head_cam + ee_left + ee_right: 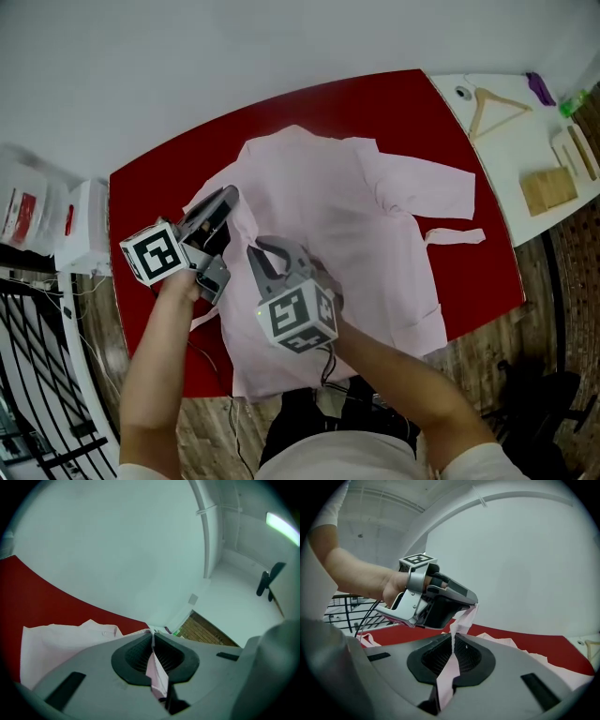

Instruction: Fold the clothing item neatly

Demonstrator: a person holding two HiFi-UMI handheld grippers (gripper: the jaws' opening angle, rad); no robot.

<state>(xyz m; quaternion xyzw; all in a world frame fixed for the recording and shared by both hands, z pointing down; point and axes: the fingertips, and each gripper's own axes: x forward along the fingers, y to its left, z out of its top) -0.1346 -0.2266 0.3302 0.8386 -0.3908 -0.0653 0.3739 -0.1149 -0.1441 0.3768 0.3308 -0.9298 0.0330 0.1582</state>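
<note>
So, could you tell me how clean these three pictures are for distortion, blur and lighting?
Head view: even, soft light, no glare on the pink garment; the red table edges bow. Left gripper view: strong fisheye, black corners, a light strip at upper right nearly blown out. Right gripper view: same fisheye, the wall's lines curve, and the pink garment between the fingers is sharp.

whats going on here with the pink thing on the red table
A person is folding a pink garment that lies spread on a red table, working with a gripper in each hand. The left gripper and the right gripper are both clamped shut on pink fabric, close together at the garment's near left side, holding that part up off the table. The far sleeve lies flat, not yet folded.
</note>
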